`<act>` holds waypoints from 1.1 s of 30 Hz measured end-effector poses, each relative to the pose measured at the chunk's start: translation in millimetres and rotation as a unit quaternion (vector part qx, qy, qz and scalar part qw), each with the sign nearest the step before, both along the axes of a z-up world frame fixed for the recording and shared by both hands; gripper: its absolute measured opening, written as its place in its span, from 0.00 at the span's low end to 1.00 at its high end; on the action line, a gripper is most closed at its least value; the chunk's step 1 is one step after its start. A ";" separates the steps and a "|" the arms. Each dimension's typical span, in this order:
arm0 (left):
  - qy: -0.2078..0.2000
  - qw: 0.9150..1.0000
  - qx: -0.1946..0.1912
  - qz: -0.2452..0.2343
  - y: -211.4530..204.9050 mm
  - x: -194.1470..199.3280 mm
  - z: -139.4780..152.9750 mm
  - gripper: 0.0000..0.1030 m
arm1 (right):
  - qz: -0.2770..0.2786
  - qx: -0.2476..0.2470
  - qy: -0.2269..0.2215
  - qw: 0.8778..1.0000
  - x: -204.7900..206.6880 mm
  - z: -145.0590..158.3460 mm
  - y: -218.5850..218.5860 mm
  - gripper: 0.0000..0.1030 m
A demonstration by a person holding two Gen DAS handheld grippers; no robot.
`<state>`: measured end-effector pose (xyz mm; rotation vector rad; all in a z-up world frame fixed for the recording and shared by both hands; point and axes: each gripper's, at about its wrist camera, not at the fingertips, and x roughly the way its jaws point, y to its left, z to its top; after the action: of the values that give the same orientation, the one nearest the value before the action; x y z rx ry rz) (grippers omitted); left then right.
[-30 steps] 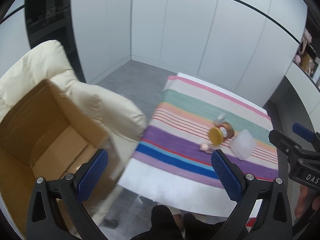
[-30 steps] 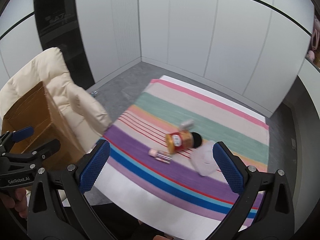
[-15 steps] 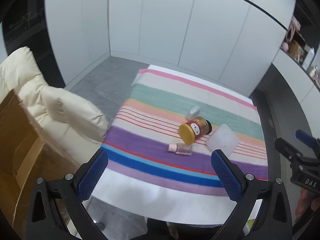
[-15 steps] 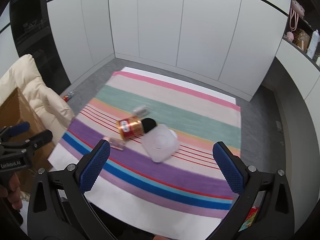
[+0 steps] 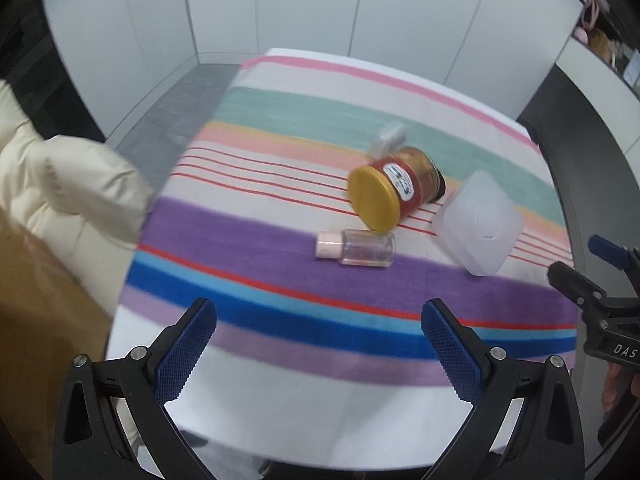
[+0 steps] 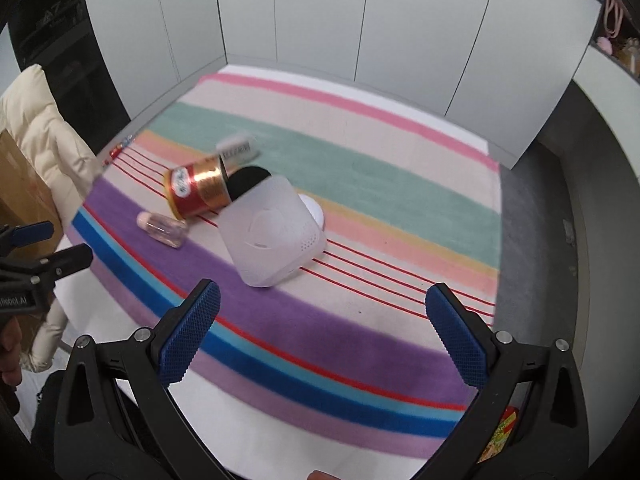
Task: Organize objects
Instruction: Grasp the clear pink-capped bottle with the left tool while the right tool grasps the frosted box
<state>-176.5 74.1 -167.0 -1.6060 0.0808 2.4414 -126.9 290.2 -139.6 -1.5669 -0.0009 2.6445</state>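
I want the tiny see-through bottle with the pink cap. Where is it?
The small clear bottle lies on its side on the purple stripe of the striped cloth, just in front of the yellow-lidded jar, left of the white box.

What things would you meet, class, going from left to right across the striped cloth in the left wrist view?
Small clear bottle with the pink cap → jar with the yellow lid, lying on its side → white translucent box. The small pale item behind the jar overlaps it, so it is left out.
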 end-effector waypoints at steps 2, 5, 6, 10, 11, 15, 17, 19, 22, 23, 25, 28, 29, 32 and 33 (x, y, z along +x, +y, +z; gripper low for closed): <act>-0.007 1.000 -0.008 0.000 7.9 -7.0 -14.0 0.99 | 0.010 0.002 -0.008 1.000 -9.5 -14.0 -1.4 1.00; -0.011 1.000 0.000 0.004 14.3 -15.6 -30.2 0.99 | 0.018 0.003 -0.012 1.000 -23.4 -31.7 -2.0 1.00; -0.013 1.000 -0.001 0.001 18.0 -18.2 -36.2 0.99 | 0.021 -0.001 -0.013 1.000 -26.9 -36.6 -2.1 1.00; -0.014 1.000 -0.002 0.008 25.1 -29.3 -53.3 0.99 | 0.038 0.008 -0.019 0.999 -36.2 -57.8 -6.3 1.00; -0.019 1.000 0.002 0.010 25.6 -32.6 -57.6 0.98 | 0.043 0.012 -0.020 0.999 -37.0 -61.6 -7.0 1.00; -0.002 1.000 -0.008 0.010 27.7 -38.1 -59.5 0.75 | 0.053 0.000 -0.012 0.999 -39.6 -64.6 -7.6 1.00; 0.003 1.000 -0.004 0.004 28.0 -38.6 -57.6 0.63 | 0.063 0.001 -0.008 0.998 -42.7 -64.7 -11.5 1.00; 0.004 1.000 -0.006 -0.002 27.8 -39.9 -56.0 0.60 | 0.072 0.007 -0.010 0.997 -45.8 -65.7 -17.9 1.00; 0.004 1.000 -0.010 -0.009 26.0 -39.2 -55.1 0.59 | 0.085 0.014 -0.007 0.996 -48.5 -67.3 -28.6 1.00; 0.006 1.000 -0.016 -0.011 25.5 -38.7 -54.6 0.59 | 0.088 0.020 -0.006 0.996 -50.7 -68.9 -31.9 1.00; 0.005 1.000 -0.021 -0.012 24.8 -39.8 -54.2 0.59 | 0.096 0.036 -0.007 0.995 -57.4 -73.4 -41.1 1.00; -0.003 1.000 -0.021 -0.011 25.6 -42.1 -53.1 0.59 | 0.106 0.060 -0.005 0.992 -65.0 -78.3 -51.6 1.00; -0.005 1.000 -0.023 -0.013 26.5 -41.9 -52.5 0.59 | 0.108 0.076 -0.005 0.991 -67.0 -80.3 -55.0 0.99; -0.007 1.000 -0.023 -0.019 23.4 -43.1 -51.1 0.59 | 0.119 0.080 -0.004 0.990 -67.1 -79.1 -61.4 0.90; -0.007 1.000 -0.022 -0.018 22.5 -43.1 -49.5 0.59 | 0.119 0.075 -0.001 0.990 -66.2 -77.2 -61.9 0.88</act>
<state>-219.6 96.6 -216.5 -1.6247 0.1620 2.4173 -193.1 228.3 -216.9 -1.6099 -0.4035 2.7396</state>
